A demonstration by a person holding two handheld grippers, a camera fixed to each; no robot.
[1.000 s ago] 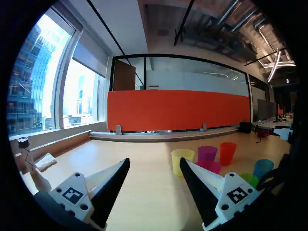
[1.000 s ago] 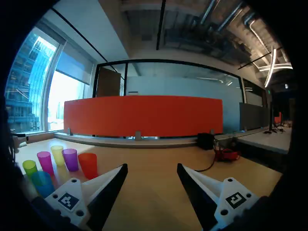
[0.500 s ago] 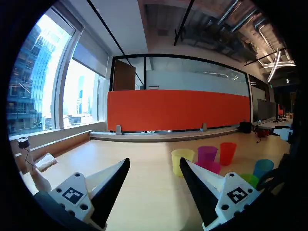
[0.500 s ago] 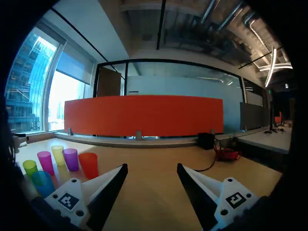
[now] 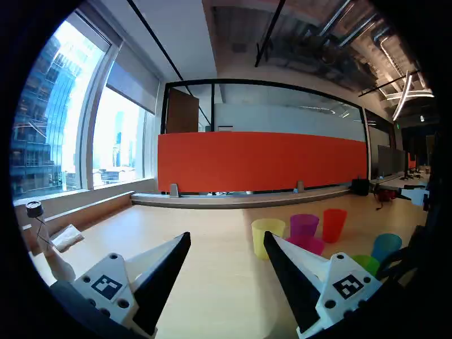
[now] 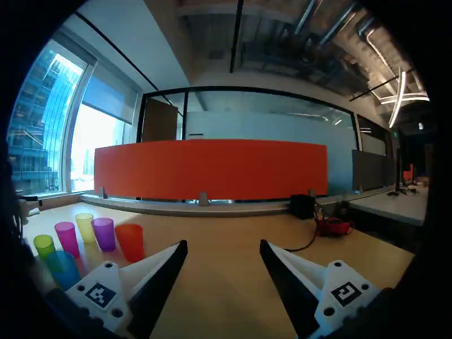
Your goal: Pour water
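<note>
Pale wood counter carries six coloured plastic cups, standing ahead and right of the left tool, whose fingers are spread and empty; its right finger hides part of the pink cup. The right tool, likewise spread and empty, has a black cable ahead, before an orange partition

The left gripper hangs above the table, level, its two fingers spread wide with nothing between them, tips pointing out across the table. The right gripper is likewise above the table, level and pointing across it, its fingers wide apart and gripping nothing. Each finger has a black inner face and a white body bearing a square marker
</note>
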